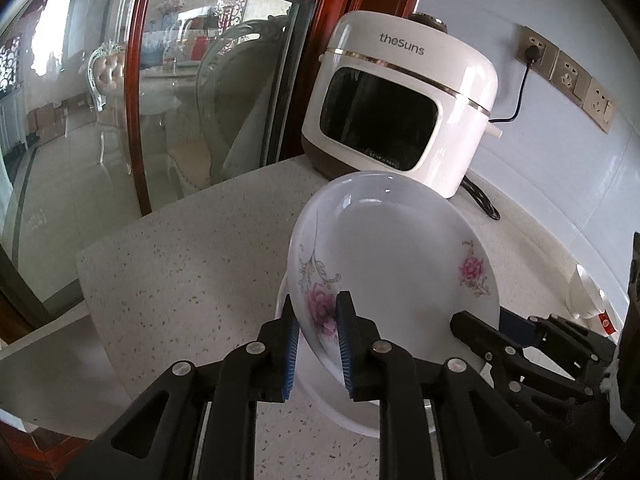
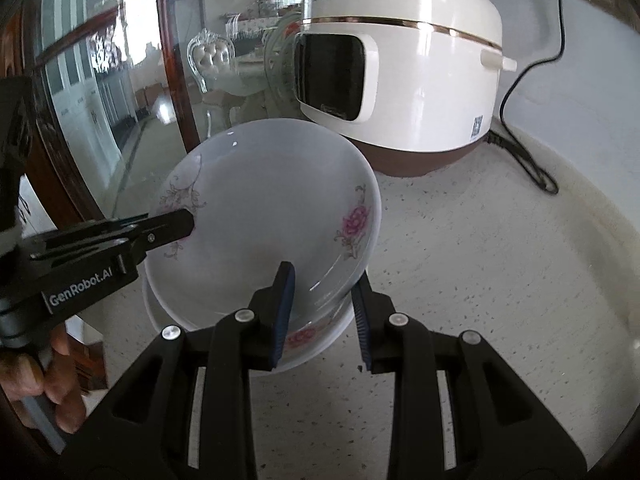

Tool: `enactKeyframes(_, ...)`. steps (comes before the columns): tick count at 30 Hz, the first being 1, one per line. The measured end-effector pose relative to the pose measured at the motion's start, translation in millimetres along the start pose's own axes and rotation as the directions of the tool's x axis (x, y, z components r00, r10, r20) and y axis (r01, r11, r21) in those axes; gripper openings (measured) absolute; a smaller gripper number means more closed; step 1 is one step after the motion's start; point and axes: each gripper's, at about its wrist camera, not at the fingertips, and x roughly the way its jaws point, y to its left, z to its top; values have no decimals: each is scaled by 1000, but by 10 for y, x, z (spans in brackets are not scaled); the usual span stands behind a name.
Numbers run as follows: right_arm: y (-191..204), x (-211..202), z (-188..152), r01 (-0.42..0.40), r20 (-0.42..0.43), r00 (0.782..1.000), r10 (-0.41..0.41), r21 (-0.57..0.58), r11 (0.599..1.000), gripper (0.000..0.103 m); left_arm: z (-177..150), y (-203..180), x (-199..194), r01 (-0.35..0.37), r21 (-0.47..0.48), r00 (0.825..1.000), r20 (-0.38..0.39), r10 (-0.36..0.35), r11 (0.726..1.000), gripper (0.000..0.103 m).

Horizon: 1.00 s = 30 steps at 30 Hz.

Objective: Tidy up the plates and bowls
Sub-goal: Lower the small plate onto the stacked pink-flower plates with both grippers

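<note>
Both our grippers pinch the flowered plate (image 1: 392, 256): left gripper (image 1: 318, 344) and right gripper (image 2: 322, 312) clamp opposite rims. We'd lower it level onto the plate beneath (image 2: 320, 340), releasing together.

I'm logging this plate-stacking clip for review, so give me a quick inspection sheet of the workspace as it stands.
Surface: speckled light countertop, bare around the dishes.
Job's things: floral plate held tilted above another floral dish resting on the counter.
Clutter: small white object at the right edge, unclear what.
Grippers: left gripper clamps the plate's left rim; right gripper straddles the near rim, contact unclear.
Cables: black cord from rice cooker to wall outlets.
Surroundings: glass door with red wooden frame, dining chairs behind.
</note>
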Motion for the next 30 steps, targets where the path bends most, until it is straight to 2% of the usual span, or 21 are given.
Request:
enactKeyframes(5, 27, 76, -34, 50, -15, 999, -50, -44, 998, 35, -42, -21, 13, 0, 14, 1000, -18, 0, 1000, 18)
enactKeyframes(10, 10, 96, -40, 50, -15, 999, -51, -48, 998, 36, -52, -19, -2, -1, 20, 1000, -14, 1, 1000, 18)
enactKeyframes(17, 58, 75, -47, 60, -12, 998, -61, -46, 997, 39, -70, -109, -5, -51, 52, 999, 0, 51, 997, 20)
enactKeyframes(22, 74, 81, -52, 62, -16, 998, -63, -51, 997, 40, -86, -151, -12, -86, 85, 996, 14, 85, 993, 24)
enactKeyframes(25, 76, 79, -47, 69, -15, 997, -70, -54, 996, 40, -103, -224, -5, -116, 131, 993, 24, 114, 985, 30)
enactKeyframes(30, 75, 75, -42, 71, -13, 997, -72, -57, 996, 41, -126, -273, 4, -131, 157, 991, 32, 127, 979, 39)
